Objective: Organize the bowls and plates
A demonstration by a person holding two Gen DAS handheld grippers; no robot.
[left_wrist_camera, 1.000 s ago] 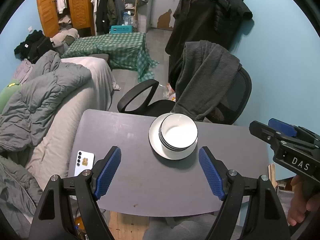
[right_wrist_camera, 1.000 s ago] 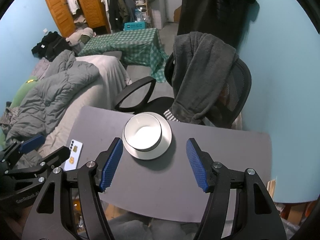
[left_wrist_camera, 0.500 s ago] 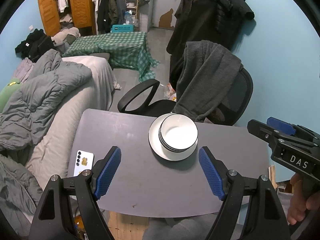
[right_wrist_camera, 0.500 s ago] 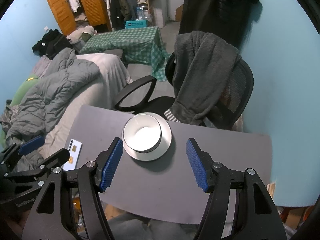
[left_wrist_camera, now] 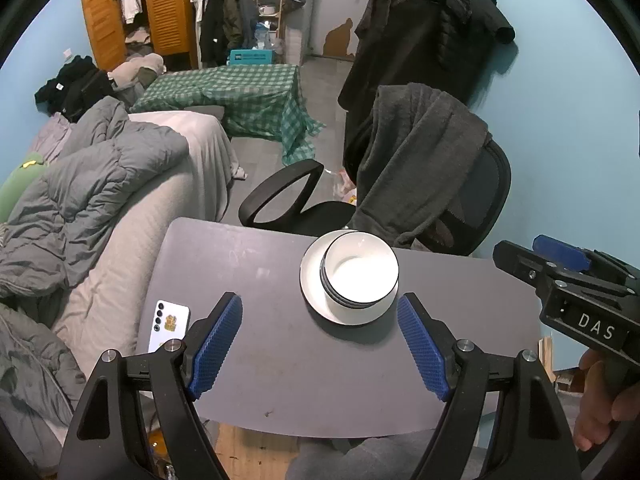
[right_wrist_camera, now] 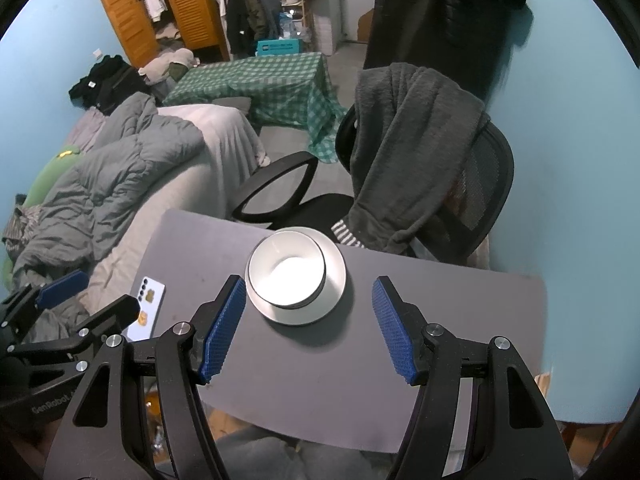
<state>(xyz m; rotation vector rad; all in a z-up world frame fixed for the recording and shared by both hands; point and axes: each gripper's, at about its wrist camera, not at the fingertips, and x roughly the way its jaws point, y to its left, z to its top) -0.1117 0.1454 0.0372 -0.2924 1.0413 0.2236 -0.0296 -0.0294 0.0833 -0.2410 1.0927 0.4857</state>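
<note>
A stack of white bowls with dark rims sits on a white plate at the far side of the grey table. My left gripper hovers open above the table, short of the stack, nothing between its blue pads. My right gripper is also open and empty, just short of the plate. Each gripper shows at the edge of the other's view.
A white phone lies near the table's left edge. A black office chair draped with a dark grey garment stands behind the table. A bed with a grey quilt runs along the left. A hand grips the right tool.
Almost nothing differs. Both grippers stay open and empty above the table. The bowls and plate have not moved.
</note>
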